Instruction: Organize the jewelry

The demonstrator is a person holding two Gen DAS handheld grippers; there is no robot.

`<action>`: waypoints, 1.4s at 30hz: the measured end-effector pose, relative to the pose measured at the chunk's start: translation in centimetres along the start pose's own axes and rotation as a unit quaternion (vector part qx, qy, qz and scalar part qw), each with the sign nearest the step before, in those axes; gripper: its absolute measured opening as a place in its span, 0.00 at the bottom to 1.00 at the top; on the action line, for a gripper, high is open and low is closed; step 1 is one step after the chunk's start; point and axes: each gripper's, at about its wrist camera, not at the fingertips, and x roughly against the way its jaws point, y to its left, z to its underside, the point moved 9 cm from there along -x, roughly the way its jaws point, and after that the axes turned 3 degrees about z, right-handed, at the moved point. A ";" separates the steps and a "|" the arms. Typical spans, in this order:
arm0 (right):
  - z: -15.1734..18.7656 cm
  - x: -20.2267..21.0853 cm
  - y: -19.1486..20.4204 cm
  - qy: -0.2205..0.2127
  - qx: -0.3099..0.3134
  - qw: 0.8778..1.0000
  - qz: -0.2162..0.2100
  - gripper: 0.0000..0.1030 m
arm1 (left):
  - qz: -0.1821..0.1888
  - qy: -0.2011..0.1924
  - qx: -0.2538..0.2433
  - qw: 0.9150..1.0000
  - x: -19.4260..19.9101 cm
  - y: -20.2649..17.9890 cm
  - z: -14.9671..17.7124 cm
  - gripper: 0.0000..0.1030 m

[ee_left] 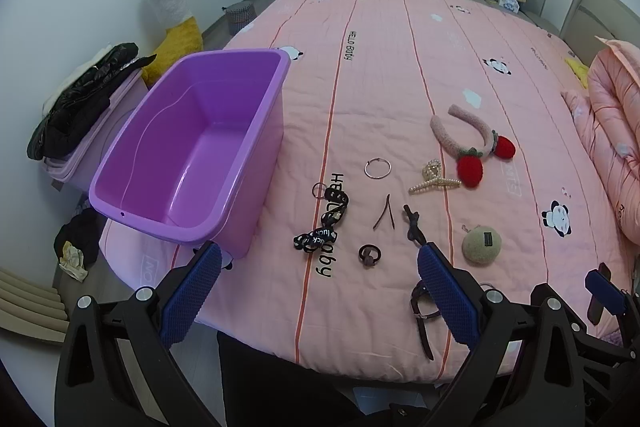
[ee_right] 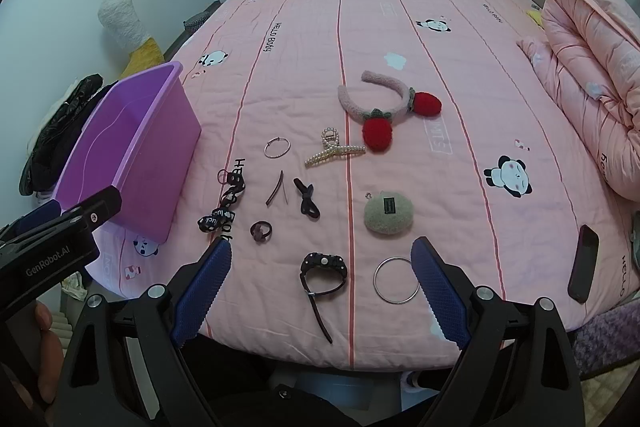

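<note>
An empty purple bin (ee_left: 192, 147) (ee_right: 132, 155) stands at the bed's left edge. Jewelry lies spread on the pink bedspread: a fuzzy strawberry headband (ee_right: 384, 107) (ee_left: 476, 143), a pearl claw clip (ee_right: 332, 149) (ee_left: 434, 179), a thin hoop (ee_right: 277, 147) (ee_left: 377, 169), a black printed ribbon (ee_right: 224, 205) (ee_left: 326, 223), a hairpin (ee_right: 277, 193), a dark bow (ee_right: 306, 203), a ring (ee_right: 261, 231) (ee_left: 369, 255), a round felt pouch (ee_right: 388, 213) (ee_left: 481, 245), a watch (ee_right: 322, 277) and a silver bangle (ee_right: 396, 279). My left gripper (ee_left: 320, 261) and right gripper (ee_right: 322, 259) are open and empty above the near edge.
A dark phone (ee_right: 583, 269) lies at the near right. A folded pink duvet (ee_right: 592, 67) sits on the right side. A black jacket (ee_left: 80, 103) and a plush toy (ee_left: 172, 15) are left of the bed. The bedspread (ee_right: 360, 27) stretches far back.
</note>
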 end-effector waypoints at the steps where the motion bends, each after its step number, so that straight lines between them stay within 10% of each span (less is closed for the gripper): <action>1: 0.0 0.0 0.0 0.000 0.000 1.000 0.000 0.85 | 0.000 0.000 0.000 1.000 0.0 0.0 0.0 0.94; 25: 4.0 -4.4 -6.2 0.007 -0.054 0.998 -0.008 0.85 | 0.025 0.054 0.006 0.998 -7.3 1.1 5.1 0.94; 42: 10.8 -14.7 -11.3 0.046 -0.045 0.998 0.001 0.85 | 0.124 0.093 -0.067 0.986 -16.3 -7.6 12.8 0.94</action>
